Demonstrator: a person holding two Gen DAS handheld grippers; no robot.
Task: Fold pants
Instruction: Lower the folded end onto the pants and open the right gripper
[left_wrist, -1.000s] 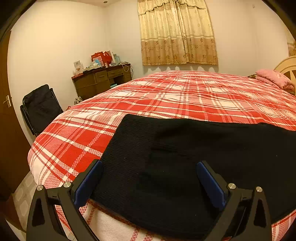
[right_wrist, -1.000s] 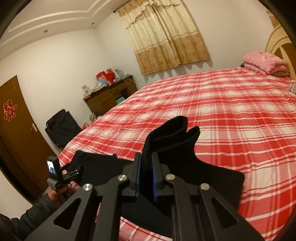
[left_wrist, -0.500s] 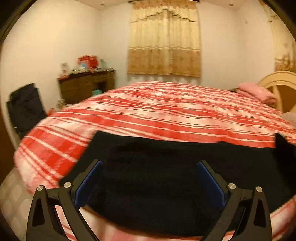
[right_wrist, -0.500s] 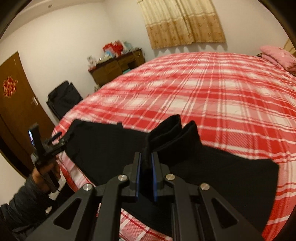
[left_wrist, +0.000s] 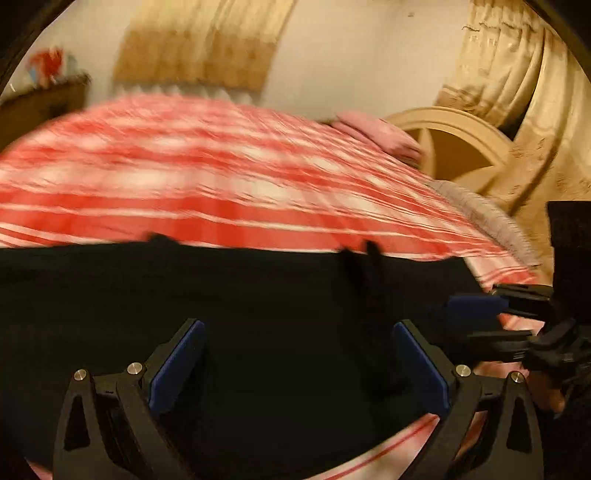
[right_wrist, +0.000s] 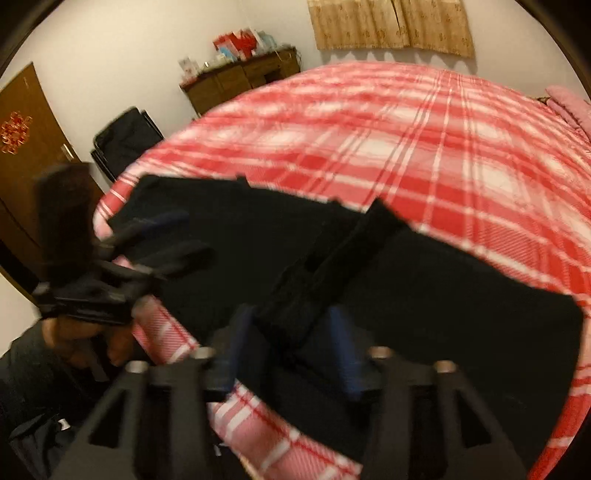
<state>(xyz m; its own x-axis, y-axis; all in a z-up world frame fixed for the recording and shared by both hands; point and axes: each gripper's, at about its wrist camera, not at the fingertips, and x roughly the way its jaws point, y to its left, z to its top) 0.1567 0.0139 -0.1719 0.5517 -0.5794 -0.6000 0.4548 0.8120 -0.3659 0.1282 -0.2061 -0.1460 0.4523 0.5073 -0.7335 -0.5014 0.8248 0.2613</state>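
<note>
The black pants (left_wrist: 258, 314) lie folded along the near edge of the red plaid bed (left_wrist: 221, 192); they also show in the right wrist view (right_wrist: 424, 295). My left gripper (left_wrist: 299, 365) is open and empty just above the cloth. My right gripper (right_wrist: 291, 347) has its jaws parted around a raised fold of the pants (right_wrist: 332, 266), which still stands between the blue pads. The right gripper shows at the right of the left wrist view (left_wrist: 476, 314), and the left gripper at the left of the right wrist view (right_wrist: 162, 236).
A pink pillow (left_wrist: 376, 129) and cream headboard (left_wrist: 461, 147) are at the bed's far right. A wooden dresser (right_wrist: 240, 81), a black chair (right_wrist: 125, 140) and a brown door (right_wrist: 22, 147) stand on the left. Curtains (right_wrist: 391, 26) hang on the far wall.
My right gripper has opened from shut on the pants fold and lowered toward the bed. My left gripper swung right, toward the headboard, staying open.
</note>
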